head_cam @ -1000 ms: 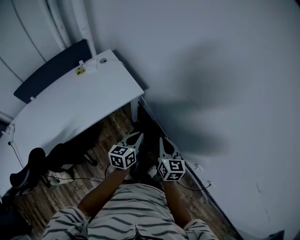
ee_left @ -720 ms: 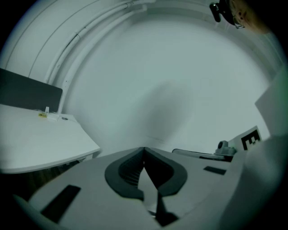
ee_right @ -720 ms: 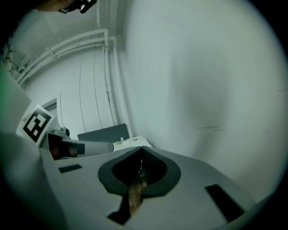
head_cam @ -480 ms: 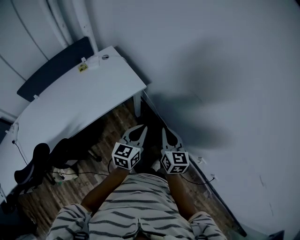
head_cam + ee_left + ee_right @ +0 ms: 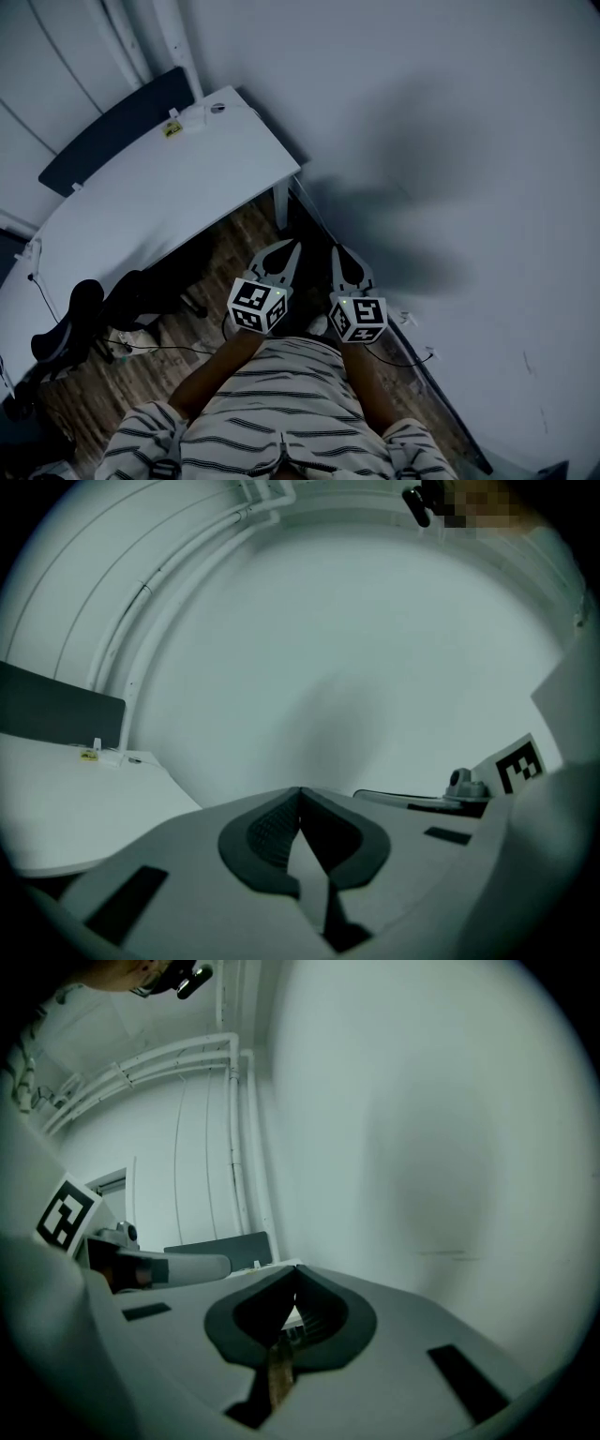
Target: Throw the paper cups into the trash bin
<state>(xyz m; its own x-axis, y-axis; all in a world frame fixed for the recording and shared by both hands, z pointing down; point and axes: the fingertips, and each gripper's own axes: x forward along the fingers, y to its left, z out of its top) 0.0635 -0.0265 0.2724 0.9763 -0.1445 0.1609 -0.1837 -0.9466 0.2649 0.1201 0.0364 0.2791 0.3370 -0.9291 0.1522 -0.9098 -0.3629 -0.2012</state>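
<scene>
As the left gripper [image 5: 291, 248] and right gripper [image 5: 337, 253] (both shut tight, empty) pointed toward the wall [image 5: 450, 141], the desk [image 5: 159, 197] corner sat near, leftward.

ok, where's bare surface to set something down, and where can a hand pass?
The white desk is bare almost all over; only small items sit at its far corner by the dark panel. Crowded: the floor under the desk's left end, with a black chair and cables. The floor strip along the wall is too dark to judge.

no legible text; yellow sticker [image 5: 172, 129] on desk [image 5: 141, 206] too small
</scene>
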